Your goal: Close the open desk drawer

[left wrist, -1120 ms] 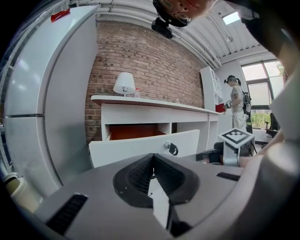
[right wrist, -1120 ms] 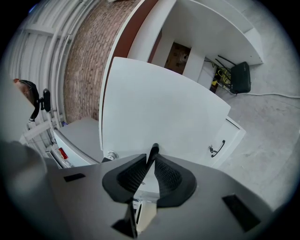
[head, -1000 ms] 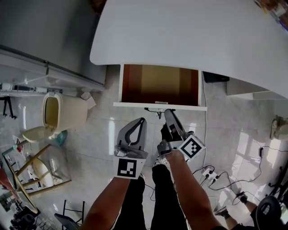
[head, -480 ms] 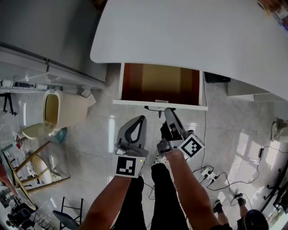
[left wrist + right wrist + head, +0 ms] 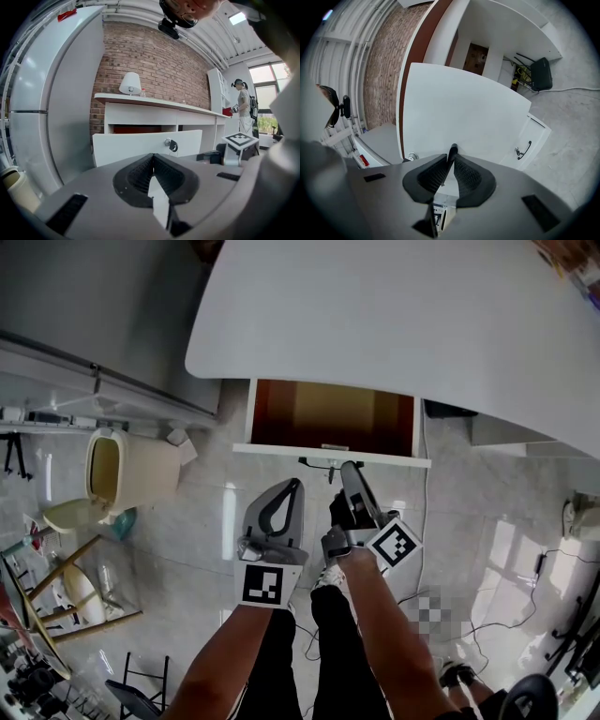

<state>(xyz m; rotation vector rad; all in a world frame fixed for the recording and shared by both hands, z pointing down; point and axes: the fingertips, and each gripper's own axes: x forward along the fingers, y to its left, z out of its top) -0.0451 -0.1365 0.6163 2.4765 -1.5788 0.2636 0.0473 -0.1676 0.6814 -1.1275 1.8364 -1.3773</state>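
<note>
The white desk (image 5: 375,306) has one drawer (image 5: 328,415) pulled out, its brown inside showing. In the head view my right gripper (image 5: 349,468) is shut, its tip at the white drawer front (image 5: 281,450) by the lock. The right gripper view shows those jaws (image 5: 452,152) closed against the broad white drawer front (image 5: 459,112), with the lock (image 5: 411,155) just to their left. My left gripper (image 5: 296,484) hangs shut a little short of the drawer and touches nothing. From the left gripper (image 5: 153,157) I see the drawer front (image 5: 136,145) and its key (image 5: 173,146).
A cream bin (image 5: 127,470) stands on the tiled floor left of the drawer, with wooden furniture (image 5: 66,587) nearer me. Cables (image 5: 506,615) lie on the floor at the right. A lamp (image 5: 131,84) sits on the desk. A person (image 5: 243,110) stands far right.
The drawer has slid a little way in, showing less of its brown inside. My right gripper has followed the drawer front forward, and the left gripper has barely moved.
</note>
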